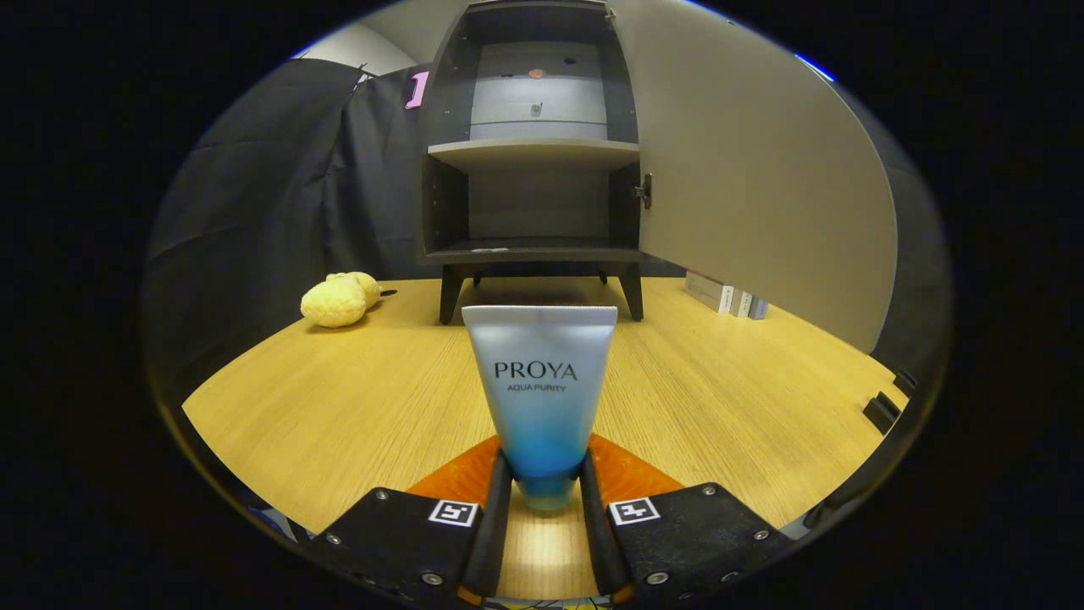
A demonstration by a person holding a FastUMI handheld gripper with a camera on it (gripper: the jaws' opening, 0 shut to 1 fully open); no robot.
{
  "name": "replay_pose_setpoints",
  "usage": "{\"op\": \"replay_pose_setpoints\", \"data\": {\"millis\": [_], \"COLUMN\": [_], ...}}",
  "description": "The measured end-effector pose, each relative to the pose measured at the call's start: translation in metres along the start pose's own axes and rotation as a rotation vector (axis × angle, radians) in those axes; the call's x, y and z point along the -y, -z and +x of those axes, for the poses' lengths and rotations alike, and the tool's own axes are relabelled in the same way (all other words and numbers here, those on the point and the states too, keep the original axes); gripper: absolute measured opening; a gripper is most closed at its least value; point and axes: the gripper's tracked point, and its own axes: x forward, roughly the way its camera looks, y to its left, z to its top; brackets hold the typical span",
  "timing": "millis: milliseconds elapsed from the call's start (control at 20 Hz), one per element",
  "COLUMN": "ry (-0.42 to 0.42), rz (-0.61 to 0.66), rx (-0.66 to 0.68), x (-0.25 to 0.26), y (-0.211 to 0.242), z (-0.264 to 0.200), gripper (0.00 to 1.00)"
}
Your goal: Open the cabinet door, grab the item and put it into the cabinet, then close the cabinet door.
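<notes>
Between the gripper's (542, 496) two fingers stands the tube (540, 390), pinched tight at its bottom end by both.

Behind the tube is the cabinet (533, 144) on the wooden table (339, 398), its door (754, 195) swung wide open. Left of the cabinet lies a yellow soft toy (339, 300); right of it sit small boxes (724, 296).

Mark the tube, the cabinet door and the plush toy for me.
tube (540, 381): gripper view, middle of its body, standing cap-down between the jaws, which press on its lower end.
cabinet door (754, 178): gripper view, inner face, swung open.
plush toy (337, 301): gripper view, its rounded body.
</notes>
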Motion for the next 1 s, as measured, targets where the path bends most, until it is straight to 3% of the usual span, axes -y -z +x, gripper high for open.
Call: {"op": "replay_pose_setpoints", "data": {"millis": [500, 800, 1000], "ry": [-0.009, -0.021, -0.063], "rz": [-0.04, -0.041, -0.067], "rx": [0.01, 0.095, 0.196], "x": [-0.001, -0.02, -0.044], "y": [-0.143, -0.269, -0.352], "z": [-0.03, -0.028, 0.001], "gripper": [0.42, 0.4, 0.4]}}
